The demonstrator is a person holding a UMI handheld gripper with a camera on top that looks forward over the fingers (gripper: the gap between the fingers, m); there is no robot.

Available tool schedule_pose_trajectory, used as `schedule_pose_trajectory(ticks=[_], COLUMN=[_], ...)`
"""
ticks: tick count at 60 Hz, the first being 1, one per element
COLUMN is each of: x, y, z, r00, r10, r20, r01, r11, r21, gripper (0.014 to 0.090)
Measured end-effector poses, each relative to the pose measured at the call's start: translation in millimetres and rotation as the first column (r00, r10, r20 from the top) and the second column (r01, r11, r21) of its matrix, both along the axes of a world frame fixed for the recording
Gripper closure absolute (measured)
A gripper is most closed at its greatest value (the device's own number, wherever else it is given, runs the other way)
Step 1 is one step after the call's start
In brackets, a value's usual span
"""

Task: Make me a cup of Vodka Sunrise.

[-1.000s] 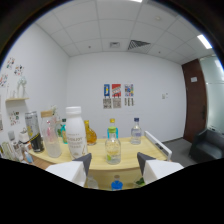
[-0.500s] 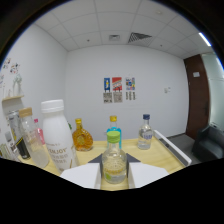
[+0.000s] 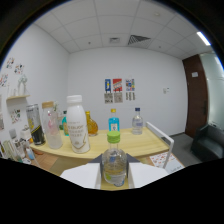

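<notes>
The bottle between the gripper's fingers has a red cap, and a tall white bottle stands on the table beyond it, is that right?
Not quite. The gripper view shows the bottle between the fingers of the gripper has a green cap, not red. The tall white bottle does stand on the table beyond it.

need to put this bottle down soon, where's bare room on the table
Bare wood shows on the table between the green-capped bottle in the tongs and the clear bottle at the back. It is crowded beside the white bottle, where the frosted bottle and dark can stand close together.
</notes>
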State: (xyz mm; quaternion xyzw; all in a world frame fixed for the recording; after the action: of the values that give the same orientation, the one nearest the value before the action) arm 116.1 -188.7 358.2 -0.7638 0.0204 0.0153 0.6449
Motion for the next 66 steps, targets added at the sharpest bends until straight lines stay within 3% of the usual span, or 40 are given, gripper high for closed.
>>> schedule_pose_trajectory(ticks=[17,27,36,45,52,66], x=[-5,4,10,14,11,6], y=[-30,-33,-30,-21,-12,0], z=[-113,-169,-195,-198,-194,-186], r00=[1.000,0.976,0.872,0.638,0.373,-0.175], r10=[-0.021,0.009,0.101,0.210,0.275,0.294], r20=[-0.008,0.218,0.480,0.741,0.886,0.940], r01=[0.020,0.046,0.054,0.046,0.019,-0.012], r11=[0.987,0.968,0.953,0.950,0.952,0.954], r21=[-0.162,-0.246,-0.299,-0.309,-0.304,-0.301], gripper=[0.0688,0.0689,0.0689,0.0689,0.0689,0.0689])
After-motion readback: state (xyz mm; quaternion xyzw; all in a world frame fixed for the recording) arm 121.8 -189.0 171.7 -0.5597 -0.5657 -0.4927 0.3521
